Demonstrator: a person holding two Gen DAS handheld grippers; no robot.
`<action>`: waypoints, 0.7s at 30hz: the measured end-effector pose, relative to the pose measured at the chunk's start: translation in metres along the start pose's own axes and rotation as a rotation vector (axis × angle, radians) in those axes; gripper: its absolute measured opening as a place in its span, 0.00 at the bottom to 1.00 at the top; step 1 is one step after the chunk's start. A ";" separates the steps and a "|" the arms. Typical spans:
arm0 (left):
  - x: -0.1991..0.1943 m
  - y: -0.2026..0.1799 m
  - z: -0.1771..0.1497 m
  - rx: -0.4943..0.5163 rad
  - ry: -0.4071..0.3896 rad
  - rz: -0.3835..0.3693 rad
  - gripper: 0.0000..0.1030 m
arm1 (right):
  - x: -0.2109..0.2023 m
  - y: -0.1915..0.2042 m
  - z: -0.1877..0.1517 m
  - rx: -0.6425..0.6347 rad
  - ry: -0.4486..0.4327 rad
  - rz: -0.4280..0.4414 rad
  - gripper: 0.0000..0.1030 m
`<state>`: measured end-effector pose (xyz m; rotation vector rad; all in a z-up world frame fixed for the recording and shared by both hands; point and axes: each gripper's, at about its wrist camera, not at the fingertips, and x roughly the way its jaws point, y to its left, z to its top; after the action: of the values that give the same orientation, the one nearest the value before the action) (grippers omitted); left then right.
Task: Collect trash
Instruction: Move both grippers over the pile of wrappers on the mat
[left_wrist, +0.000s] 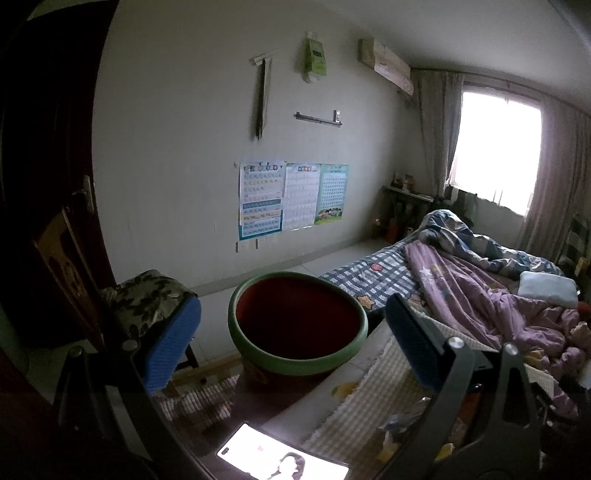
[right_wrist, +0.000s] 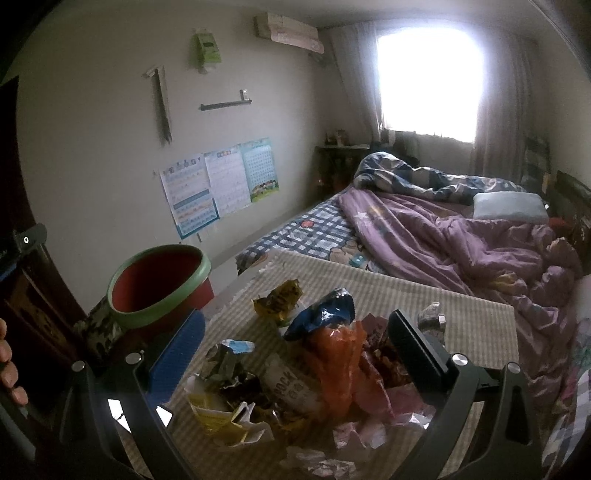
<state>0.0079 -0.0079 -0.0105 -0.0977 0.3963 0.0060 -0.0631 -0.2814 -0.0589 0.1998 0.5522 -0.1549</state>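
Right gripper (right_wrist: 295, 354): jaws spread wide, nothing pinched, hanging above the trash pile (right_wrist: 295, 373). Blue textured pads (right_wrist: 177, 354) on black rigid arms.

Pile sits on the checked woven cloth (right_wrist: 424, 295) covering the table, toward the near edge. In it: a crinkled orange plastic bag (right_wrist: 340, 365), a blue foil wrapper (right_wrist: 325, 314), a yellow snack packet (right_wrist: 280, 299), a torn yellow-white packet (right_wrist: 218, 413), pink crumpled plastic (right_wrist: 373, 424), and a silvery foil scrap (right_wrist: 430, 317) farther right, apart from the rest.

Left gripper (left_wrist: 291, 339): jaws fully apart too, empty, framing the bin (left_wrist: 297, 321). Bin is round, red inside with a thick green rim, standing at the table's left far corner area; whether it rests on the table or beside it, cannot tell.

A lit phone screen (left_wrist: 280, 461) lies flat at the near edge in the left wrist view. A leaf-print padded stool (left_wrist: 147, 295) stands left of the bin.

A person's fingers (right_wrist: 7, 365) show at the left border of the right wrist view.

Beyond the table's far edge: bed (right_wrist: 314, 232) with plaid sheet and rumpled purple quilt (right_wrist: 461, 251). Paper charts (right_wrist: 221, 184) stuck on the wall.
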 end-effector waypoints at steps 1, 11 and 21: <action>0.001 -0.001 0.000 -0.005 0.006 -0.008 0.95 | 0.000 -0.002 0.000 0.005 0.001 -0.001 0.93; 0.020 -0.041 -0.028 0.093 0.070 -0.166 0.95 | 0.002 -0.026 -0.007 0.034 0.014 -0.048 0.93; 0.078 -0.105 -0.101 0.268 0.425 -0.385 0.90 | 0.000 -0.064 -0.030 0.084 0.075 -0.100 0.93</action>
<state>0.0438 -0.1234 -0.1232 0.0930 0.7934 -0.4535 -0.0905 -0.3363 -0.0930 0.2607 0.6311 -0.2692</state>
